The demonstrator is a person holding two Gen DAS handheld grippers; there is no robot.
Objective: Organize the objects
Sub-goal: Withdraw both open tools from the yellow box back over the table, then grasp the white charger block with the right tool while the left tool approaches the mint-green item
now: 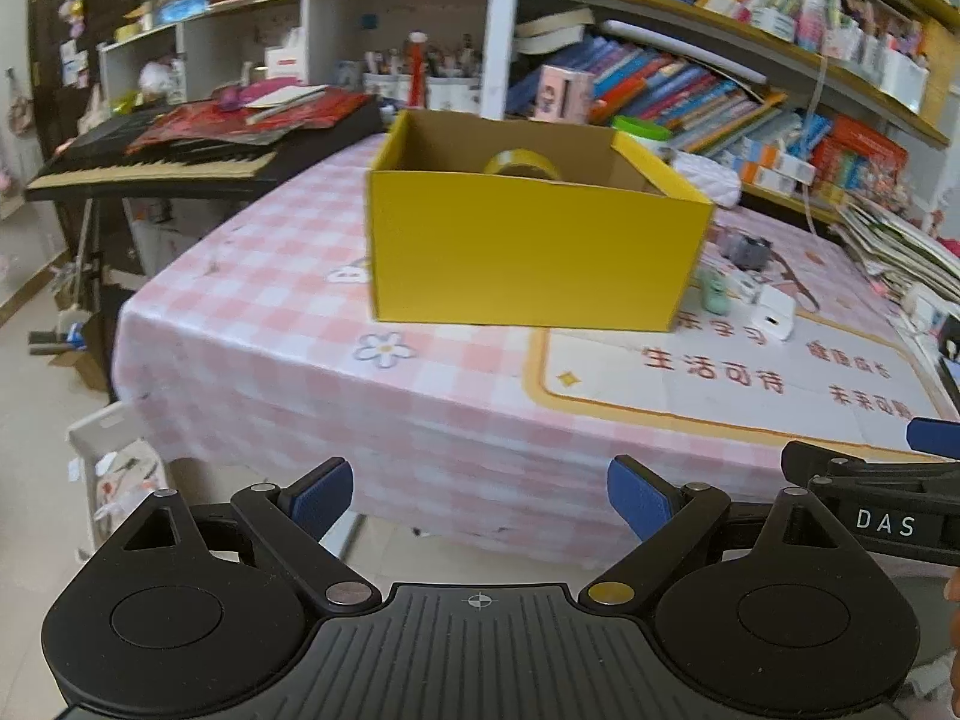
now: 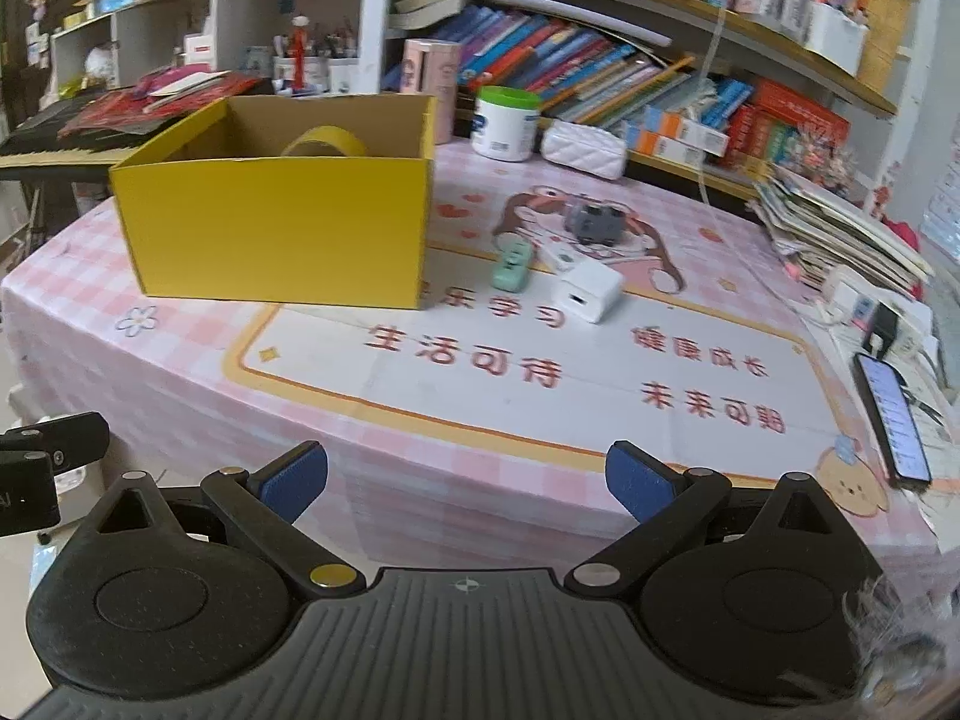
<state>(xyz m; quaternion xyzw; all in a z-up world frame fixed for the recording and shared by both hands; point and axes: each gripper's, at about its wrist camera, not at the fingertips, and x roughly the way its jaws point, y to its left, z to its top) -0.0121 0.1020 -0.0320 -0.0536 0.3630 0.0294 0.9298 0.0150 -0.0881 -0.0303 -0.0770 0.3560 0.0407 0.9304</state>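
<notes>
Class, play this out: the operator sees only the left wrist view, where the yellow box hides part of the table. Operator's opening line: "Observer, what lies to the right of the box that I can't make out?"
Observer: A mint-green charger lies just right of the yellow box, clear of its wall.
Operator: Anything beyond the white charger?
Observer: Yes. Past the white charger sits a small grey block on the cartoon print.
Operator: And the table's right edge?
Observer: A phone lies there, screen lit.
Operator: Is the right gripper holding anything?
Observer: No. The right gripper is open and empty, short of the table.
</notes>
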